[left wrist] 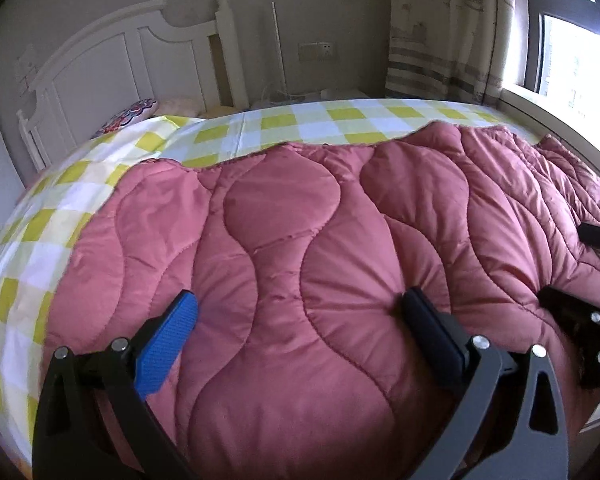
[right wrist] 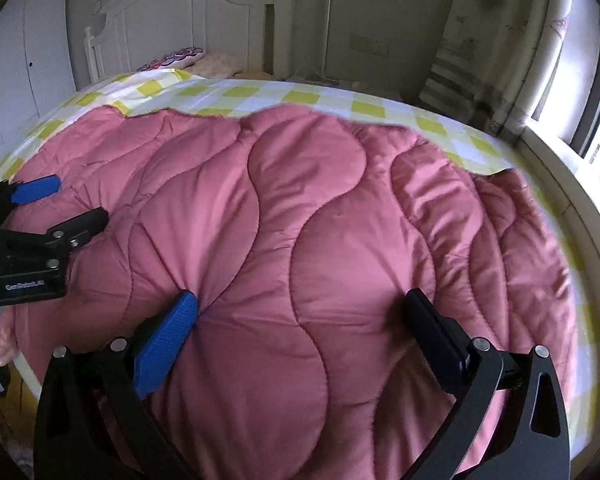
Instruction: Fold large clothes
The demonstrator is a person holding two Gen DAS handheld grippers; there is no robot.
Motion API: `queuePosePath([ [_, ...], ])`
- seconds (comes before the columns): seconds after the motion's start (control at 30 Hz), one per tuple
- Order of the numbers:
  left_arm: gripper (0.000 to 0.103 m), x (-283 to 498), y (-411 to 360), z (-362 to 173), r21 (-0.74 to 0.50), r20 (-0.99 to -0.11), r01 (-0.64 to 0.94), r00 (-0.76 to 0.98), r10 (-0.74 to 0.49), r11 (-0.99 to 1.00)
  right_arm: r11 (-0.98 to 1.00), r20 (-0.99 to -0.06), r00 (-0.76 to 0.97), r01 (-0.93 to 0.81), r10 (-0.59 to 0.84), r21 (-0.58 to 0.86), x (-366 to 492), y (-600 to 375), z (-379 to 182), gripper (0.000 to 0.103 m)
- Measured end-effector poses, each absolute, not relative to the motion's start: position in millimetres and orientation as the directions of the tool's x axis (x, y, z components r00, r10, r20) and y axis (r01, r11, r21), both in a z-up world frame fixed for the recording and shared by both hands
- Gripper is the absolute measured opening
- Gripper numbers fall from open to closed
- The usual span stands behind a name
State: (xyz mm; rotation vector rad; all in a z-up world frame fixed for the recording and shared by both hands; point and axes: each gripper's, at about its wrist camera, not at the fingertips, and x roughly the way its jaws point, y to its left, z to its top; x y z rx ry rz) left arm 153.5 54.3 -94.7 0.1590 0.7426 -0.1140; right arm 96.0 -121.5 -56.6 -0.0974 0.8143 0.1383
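A large pink quilted comforter [left wrist: 300, 248] lies spread over the bed; it also fills the right wrist view [right wrist: 300, 240]. My left gripper [left wrist: 300, 308] is open, its fingers pressed down on the comforter's near edge. My right gripper [right wrist: 302, 308] is also open, fingers resting on the near edge further right. The right gripper shows at the right edge of the left wrist view [left wrist: 580, 272]. The left gripper shows at the left of the right wrist view [right wrist: 64, 204], jaws apart. Neither holds fabric between its pads.
The bed has a yellow and white checked sheet [left wrist: 300, 124] and a white headboard [left wrist: 112, 64] at the far left. Pillows [right wrist: 176, 58] lie by the headboard. A curtain [left wrist: 440, 28] and a bright window [left wrist: 572, 64] stand to the right.
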Motion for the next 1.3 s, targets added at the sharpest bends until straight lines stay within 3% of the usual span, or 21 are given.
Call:
queuePosePath([
  [0.17, 0.101, 136.2, 95.1, -76.7, 0.091, -0.626, 0.035, 0.780, 0.030, 0.995, 1.000, -0.691, 0.722, 0.012, -0.021, -0.018, 81.3, -174.4, -36.8, 0.098],
  [0.27, 0.101, 136.9, 132.3, -84.7, 0.055, -0.647, -0.048, 0.759, 0.072, 0.997, 0.992, -0.719, 0.690, 0.125, -0.082, 0.007, 80.0, -215.8, -50.8, 0.098],
  [0.4, 0.101, 146.3, 150.2, -104.7, 0.003, -0.693, -0.041, 0.720, 0.032, 0.999, 0.985, -0.740, 0.673, 0.124, 0.007, 0.121, 82.9, -238.1, -77.1, 0.099],
  [0.53, 0.101, 149.8, 141.8, -106.0, 0.069, -0.689, -0.042, 0.720, 0.078, 0.997, 0.986, -0.745, 0.663, 0.158, -0.070, 0.049, 82.6, -228.3, -66.1, 0.098],
  [0.7, 0.101, 150.5, 142.5, -108.1, 0.055, -0.692, -0.043, 0.719, 0.069, 0.998, 0.989, -0.602, 0.789, 0.144, -0.123, -0.013, 54.0, -189.4, -27.0, 0.098],
  [0.83, 0.101, 147.9, 142.5, -108.2, 0.053, -0.690, -0.043, 0.721, 0.067, 0.998, 1.000, -0.540, 0.841, -0.030, 0.029, 0.006, 45.3, -144.4, -9.7, 0.098],
  [0.9, 0.101, 146.3, 143.2, -107.9, 0.052, -0.689, -0.044, 0.722, 0.068, 0.998, 0.995, -0.505, 0.863, -0.039, -0.013, -0.093, 41.9, -122.0, -10.2, 0.098],
  [0.97, 0.101, 146.5, 143.2, -107.9, 0.052, -0.689, -0.045, 0.721, 0.068, 0.998, 0.983, -0.533, 0.846, -0.081, -0.021, -0.167, 46.4, -104.3, -21.6, 0.098],
  [1.03, 0.101, 147.1, 143.0, -108.1, 0.052, -0.689, -0.045, 0.721, 0.068, 0.998, 0.980, -0.624, 0.781, -0.153, 0.039, -0.130, 58.9, -98.0, -44.3, 0.098],
  [1.17, 0.101, 146.2, 143.5, -107.9, 0.040, -0.689, -0.044, 0.723, 0.059, 0.998, 0.988, -0.660, 0.741, -0.157, 0.122, 0.007, 70.1, -115.9, -74.1, 0.099],
  [1.3, 0.101, 146.9, 143.4, -108.5, 0.038, -0.690, -0.042, 0.721, 0.057, 0.998, 0.996, -0.633, 0.774, -0.039, -0.018, -0.077, 66.9, -140.1, -50.7, 0.098],
])
